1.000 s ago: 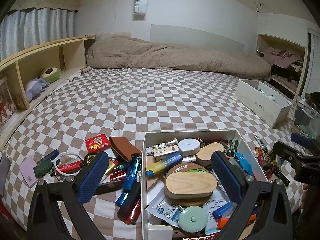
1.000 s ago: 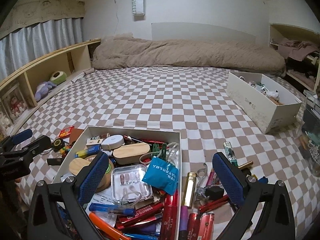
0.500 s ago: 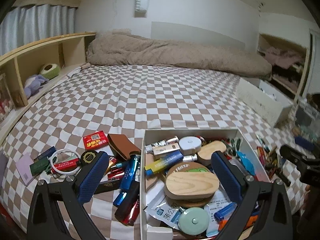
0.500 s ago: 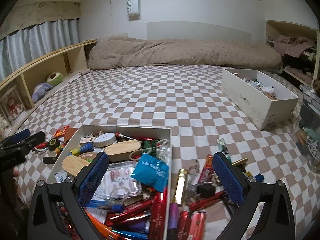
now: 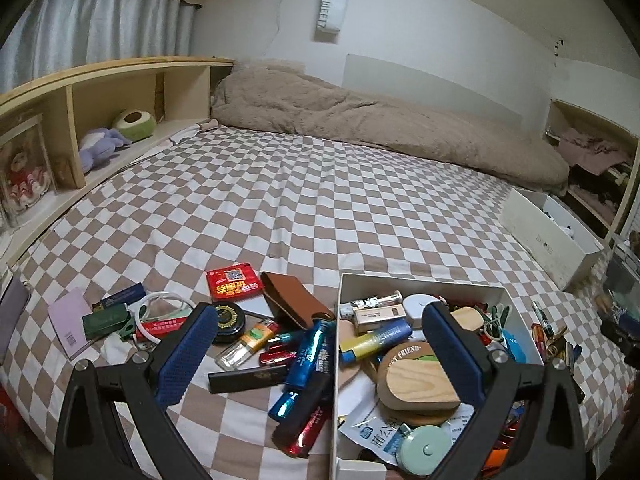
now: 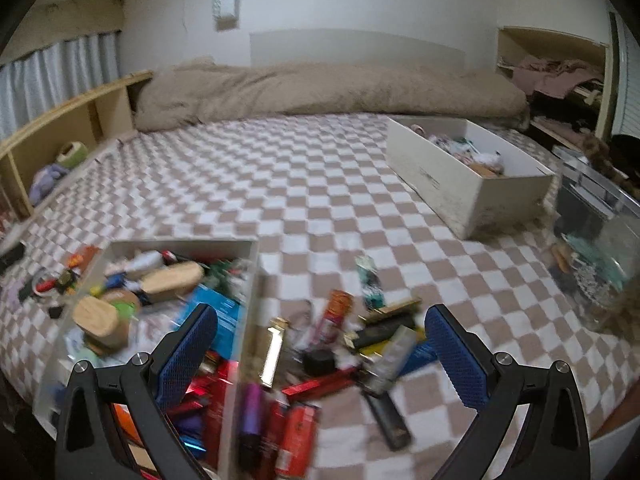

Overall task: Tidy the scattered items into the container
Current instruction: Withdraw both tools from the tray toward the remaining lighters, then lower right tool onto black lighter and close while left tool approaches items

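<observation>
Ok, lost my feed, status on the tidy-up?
Both grippers open, empty. White cardboard container part filled. Small items scattered both sides. Nothing blocking.

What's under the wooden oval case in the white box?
The wooden oval case rests on a round wooden lid printed "FRIEND", inside the white box. Whatever lies beneath that lid is covered.

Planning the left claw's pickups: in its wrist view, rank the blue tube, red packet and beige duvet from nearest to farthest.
1. Blue tube, just ahead between the fingers, beside the box.
2. Red packet, farther out, slightly left.
3. Beige duvet, at the bed's far end.
</observation>
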`<state>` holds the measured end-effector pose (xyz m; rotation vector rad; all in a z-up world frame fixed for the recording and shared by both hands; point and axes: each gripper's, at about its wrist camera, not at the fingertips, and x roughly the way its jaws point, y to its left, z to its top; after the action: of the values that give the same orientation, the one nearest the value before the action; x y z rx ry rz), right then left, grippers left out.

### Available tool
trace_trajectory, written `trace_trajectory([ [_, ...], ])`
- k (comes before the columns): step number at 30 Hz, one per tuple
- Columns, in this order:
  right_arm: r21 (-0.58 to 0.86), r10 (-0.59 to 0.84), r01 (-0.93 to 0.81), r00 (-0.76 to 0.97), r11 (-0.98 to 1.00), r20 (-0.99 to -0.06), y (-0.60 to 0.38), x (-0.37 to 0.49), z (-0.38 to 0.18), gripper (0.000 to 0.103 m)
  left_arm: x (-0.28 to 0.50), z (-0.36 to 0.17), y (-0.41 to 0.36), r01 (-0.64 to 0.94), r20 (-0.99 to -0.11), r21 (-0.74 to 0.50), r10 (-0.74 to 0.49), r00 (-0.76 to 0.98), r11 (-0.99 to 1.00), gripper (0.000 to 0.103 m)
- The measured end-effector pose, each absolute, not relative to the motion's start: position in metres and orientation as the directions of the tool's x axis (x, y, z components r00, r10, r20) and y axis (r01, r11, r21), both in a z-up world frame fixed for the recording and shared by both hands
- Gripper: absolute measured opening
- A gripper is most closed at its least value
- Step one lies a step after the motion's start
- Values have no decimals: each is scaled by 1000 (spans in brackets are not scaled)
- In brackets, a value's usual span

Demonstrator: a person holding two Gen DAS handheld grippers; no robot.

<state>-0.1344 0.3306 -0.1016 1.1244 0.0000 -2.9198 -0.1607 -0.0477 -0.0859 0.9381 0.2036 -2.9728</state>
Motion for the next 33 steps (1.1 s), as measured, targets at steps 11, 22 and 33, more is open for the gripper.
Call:
trace_trajectory([
  [11,-82,69,3,-520,-997,-851,373,-135,-163,103,-160,-83,-60,72,-568,-127,13,-823,-989,103],
  [22,-54,75,-64,-391,-996,-917,420,-133,-208,103,-160,-86,-76,115,-577,-139,-14,-817,-984,103],
  [33,-55,149,-234,-408,-971,-901,478,-125,-202,103,-160,-88,-79,125,-585,-150,-14,-811,-981,103],
])
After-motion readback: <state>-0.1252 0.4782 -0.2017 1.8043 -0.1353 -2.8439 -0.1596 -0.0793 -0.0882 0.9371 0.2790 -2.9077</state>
